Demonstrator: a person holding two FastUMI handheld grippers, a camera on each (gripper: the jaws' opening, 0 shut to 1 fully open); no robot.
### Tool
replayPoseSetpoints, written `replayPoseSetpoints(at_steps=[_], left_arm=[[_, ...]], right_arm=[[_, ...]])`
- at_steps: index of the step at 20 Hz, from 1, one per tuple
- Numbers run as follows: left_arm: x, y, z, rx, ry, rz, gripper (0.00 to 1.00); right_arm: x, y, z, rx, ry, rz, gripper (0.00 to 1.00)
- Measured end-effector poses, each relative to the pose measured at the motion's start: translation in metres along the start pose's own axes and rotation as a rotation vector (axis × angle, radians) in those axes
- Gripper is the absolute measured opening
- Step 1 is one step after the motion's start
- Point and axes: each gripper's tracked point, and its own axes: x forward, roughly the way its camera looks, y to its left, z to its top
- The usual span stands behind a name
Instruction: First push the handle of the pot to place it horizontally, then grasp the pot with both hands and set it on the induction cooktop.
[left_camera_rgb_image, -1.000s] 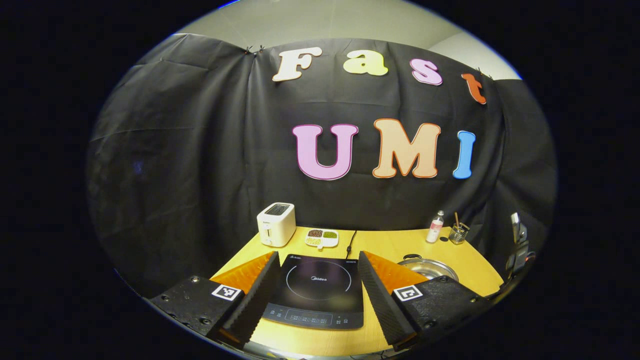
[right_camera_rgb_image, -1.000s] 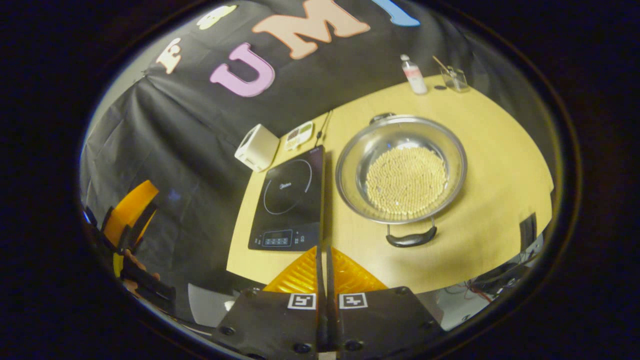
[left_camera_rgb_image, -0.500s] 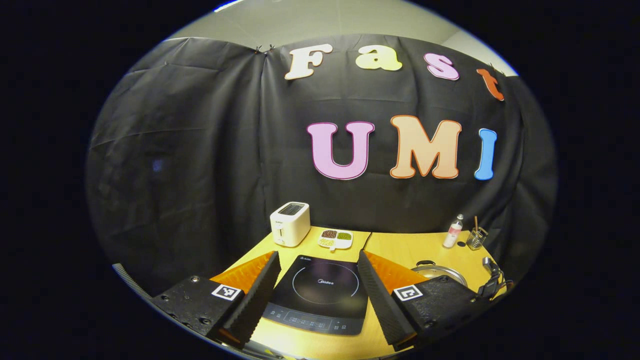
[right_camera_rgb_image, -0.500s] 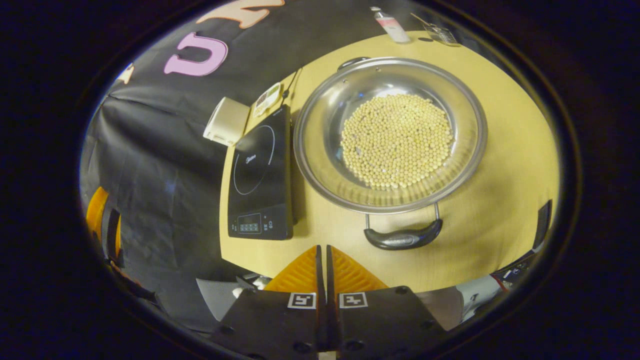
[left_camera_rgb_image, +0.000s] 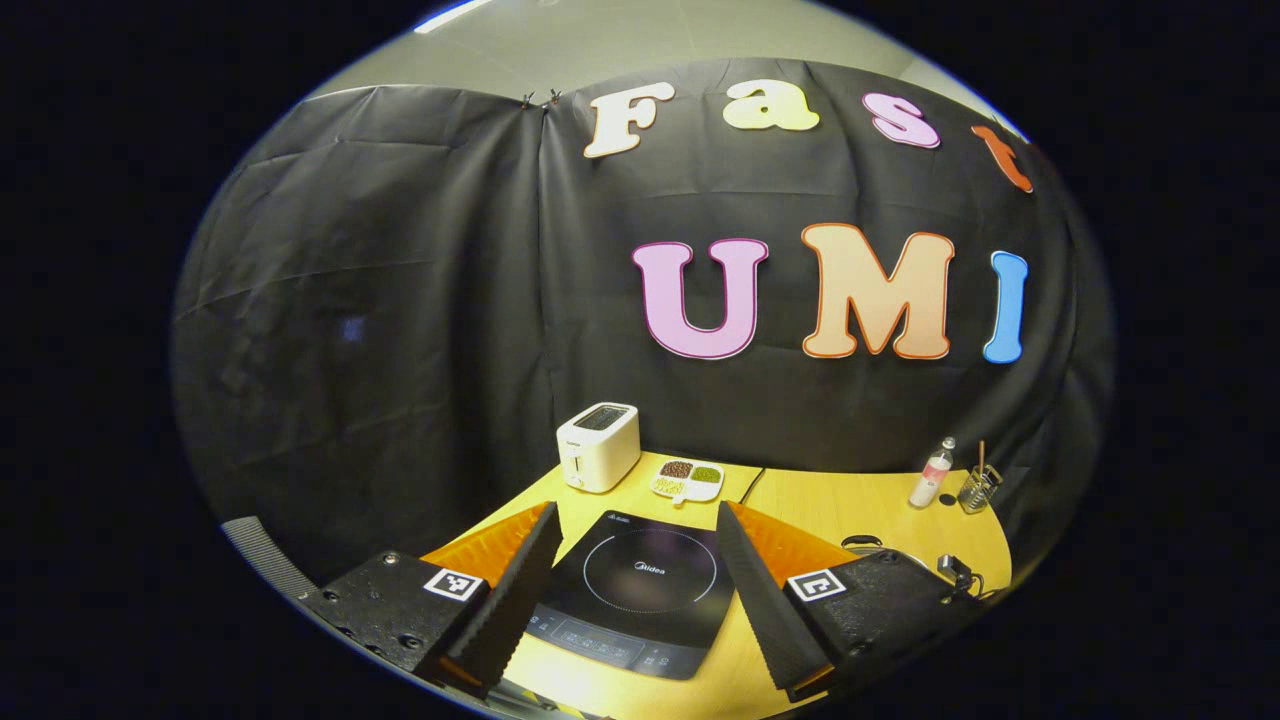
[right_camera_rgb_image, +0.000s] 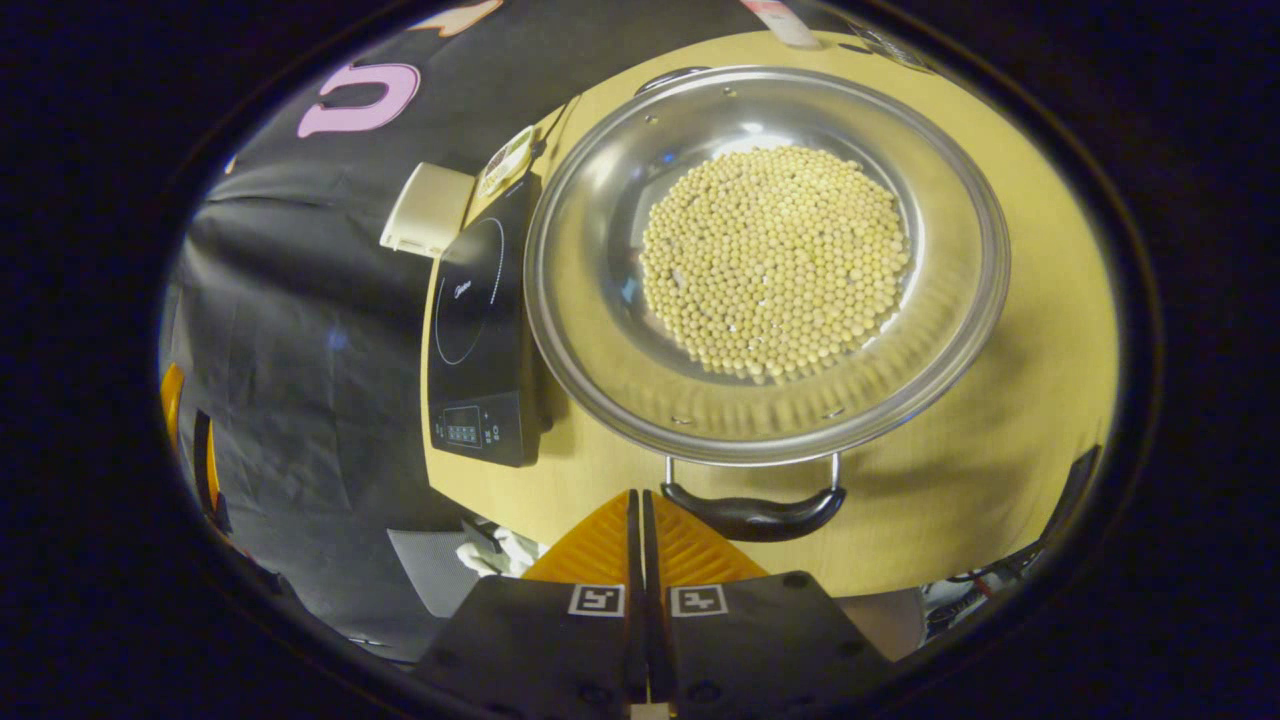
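Observation:
A steel pot (right_camera_rgb_image: 585, 300) holding pale round beans (right_camera_rgb_image: 775, 255) stands on the yellow table, right of the black induction cooktop (right_camera_rgb_image: 478, 330). Its near black handle (right_camera_rgb_image: 752, 512) faces me and its far handle (right_camera_rgb_image: 668, 76) points at the wall. My right gripper (right_camera_rgb_image: 637, 497) is shut with nothing in it, its tips just left of the near handle. My left gripper (left_camera_rgb_image: 636, 512) is open and hangs before the table's front edge, framing the cooktop (left_camera_rgb_image: 640, 585). In the left gripper view the pot's far handle (left_camera_rgb_image: 862, 543) peeks out beside the right finger.
A white toaster (left_camera_rgb_image: 598, 446) and a small divided dish (left_camera_rgb_image: 688, 479) stand behind the cooktop. A bottle (left_camera_rgb_image: 932, 473) and a glass with sticks (left_camera_rgb_image: 977, 490) are at the table's back right. The cooktop's cord (left_camera_rgb_image: 752, 478) runs to the wall.
My right gripper has come down and closer to the pot, so its near handle now lies just beside the shut tips. The left gripper has drifted slightly, staying open.

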Motion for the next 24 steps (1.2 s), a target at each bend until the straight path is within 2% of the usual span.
replayPoseSetpoints(at_steps=[1, 2, 3, 4, 7, 19, 20, 21, 24], left_arm=[[0.001, -0.005, 0.0, -0.007, -0.001, 0.0, 0.92], [0.002, -0.009, 0.0, -0.015, -0.003, 0.0, 0.92], [0.002, -0.011, -0.001, -0.021, -0.004, 0.0, 0.92], [0.004, -0.014, -0.002, -0.025, -0.001, 0.0, 0.95], [0.006, -0.022, -0.006, -0.022, 0.018, -0.004, 0.95], [0.028, -0.061, -0.007, 0.011, 0.029, -0.061, 0.95], [0.029, -0.064, -0.007, 0.008, 0.03, -0.064, 0.92], [0.031, -0.066, -0.008, 0.006, 0.032, -0.068, 0.95], [0.039, -0.068, -0.011, 0.007, 0.046, -0.071, 0.95]], right_arm=[[-0.003, -0.004, 0.002, -0.007, 0.002, -0.001, 0.0], [-0.005, -0.008, 0.004, -0.015, 0.007, -0.005, 0.03], [-0.008, -0.012, 0.006, -0.023, 0.011, -0.012, 0.0], [-0.011, -0.016, 0.008, -0.032, 0.01, -0.021, 0.03], [-0.023, -0.037, 0.015, -0.045, 0.005, -0.055, 0.03], [-0.062, -0.104, 0.068, 0.044, -0.064, -0.182, 0.02], [-0.064, -0.109, 0.073, 0.049, -0.074, -0.193, 0.0], [-0.065, -0.114, 0.08, 0.051, -0.082, -0.199, 0.02], [-0.071, -0.127, 0.095, 0.074, -0.104, -0.215, 0.03]])
